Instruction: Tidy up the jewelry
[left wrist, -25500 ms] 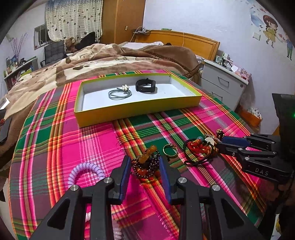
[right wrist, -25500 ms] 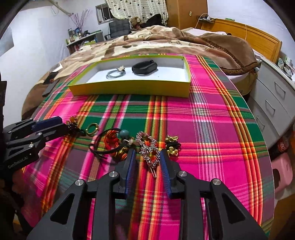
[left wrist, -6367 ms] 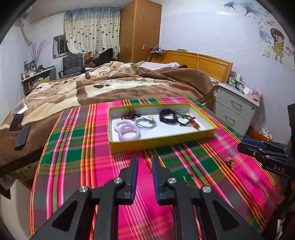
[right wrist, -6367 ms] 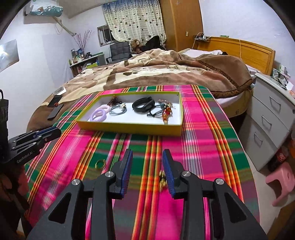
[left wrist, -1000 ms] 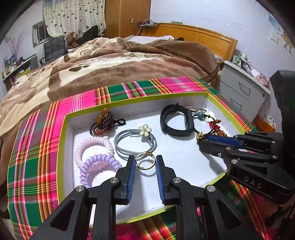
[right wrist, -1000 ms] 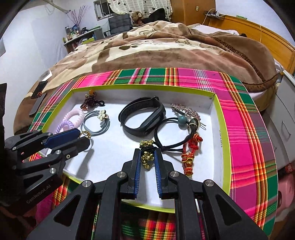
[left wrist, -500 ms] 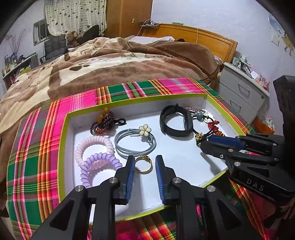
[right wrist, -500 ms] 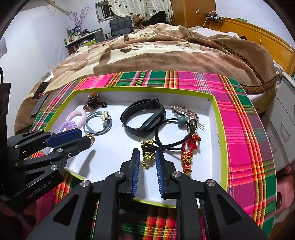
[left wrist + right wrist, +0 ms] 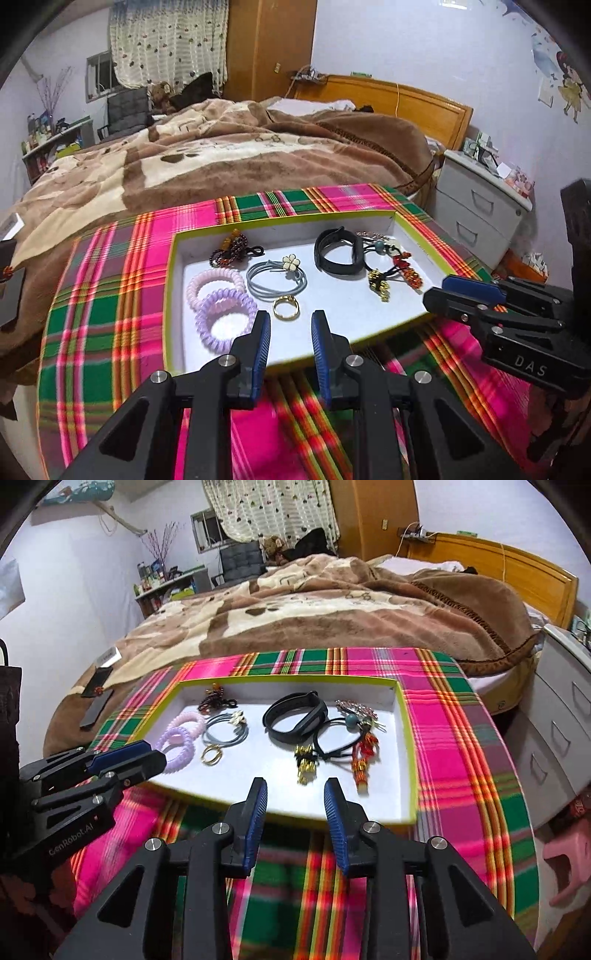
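Observation:
A yellow-rimmed tray (image 9: 168, 295) (image 9: 410, 760) with a white floor sits on the plaid cloth. In it lie a gold ring (image 9: 286, 307) (image 9: 211, 755), a gold bead ornament (image 9: 378, 282) (image 9: 306, 762), a black band (image 9: 355, 252) (image 9: 314, 712), purple coil ties (image 9: 225, 295), a grey flower tie (image 9: 290, 263), a bead bracelet (image 9: 229, 254) and a red tassel tie (image 9: 406, 269). My left gripper (image 9: 290, 321) (image 9: 155, 757) hovers open just short of the ring, with nothing between its fingers. My right gripper (image 9: 295, 788) (image 9: 439, 290) is opening, empty, over the tray's near rim below the gold ornament.
The plaid cloth (image 9: 454, 738) covers a round table. A bed with a brown blanket (image 9: 221, 158) lies behind it. A grey nightstand (image 9: 476, 210) stands to the right. A dark phone (image 9: 94, 710) rests on the blanket at left, and a pink stool (image 9: 569, 849) is on the floor.
Both grippers have drawn back and upward from the tray. The right jaws have spread wide, leaving the gold bead ornament lying in the tray. The gold ring stays on the tray floor.

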{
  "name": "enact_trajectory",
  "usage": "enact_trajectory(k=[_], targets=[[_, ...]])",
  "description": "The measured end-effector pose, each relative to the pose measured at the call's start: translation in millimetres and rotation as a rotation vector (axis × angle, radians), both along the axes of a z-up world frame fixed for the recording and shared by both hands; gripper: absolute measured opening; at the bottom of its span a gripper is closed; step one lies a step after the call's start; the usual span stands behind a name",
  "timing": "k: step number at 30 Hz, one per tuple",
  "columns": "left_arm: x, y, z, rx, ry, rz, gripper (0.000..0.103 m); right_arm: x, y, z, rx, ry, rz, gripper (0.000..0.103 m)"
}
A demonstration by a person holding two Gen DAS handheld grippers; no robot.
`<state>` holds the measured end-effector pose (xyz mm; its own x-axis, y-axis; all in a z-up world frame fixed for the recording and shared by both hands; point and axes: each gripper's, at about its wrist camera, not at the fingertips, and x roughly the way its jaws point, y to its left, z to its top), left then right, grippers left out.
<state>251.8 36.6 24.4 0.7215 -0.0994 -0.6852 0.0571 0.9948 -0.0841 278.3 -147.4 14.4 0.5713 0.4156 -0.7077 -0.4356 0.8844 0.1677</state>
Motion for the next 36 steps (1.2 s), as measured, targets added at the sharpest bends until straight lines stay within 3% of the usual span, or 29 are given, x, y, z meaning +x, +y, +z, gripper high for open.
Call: enact_trajectory(k=[14,28,36], targets=[[-103.0,-20.6,2.5,0.048,-0.083,0.063,0.022,-100.3,-24.4,7.5,0.015,-0.104,-0.026,0.033],[-189.3,-32.1,-12.7,0.071,-0.122,0.068,0.022,-176.4,-45.1,-7.4,0.046,-0.128,-0.067,0.034],[-220.6,-29.6,-11.9,0.076,-0.181,0.095,0.023,-210.3,-49.9,-5.2,0.005,-0.241,-0.102,0.035]])
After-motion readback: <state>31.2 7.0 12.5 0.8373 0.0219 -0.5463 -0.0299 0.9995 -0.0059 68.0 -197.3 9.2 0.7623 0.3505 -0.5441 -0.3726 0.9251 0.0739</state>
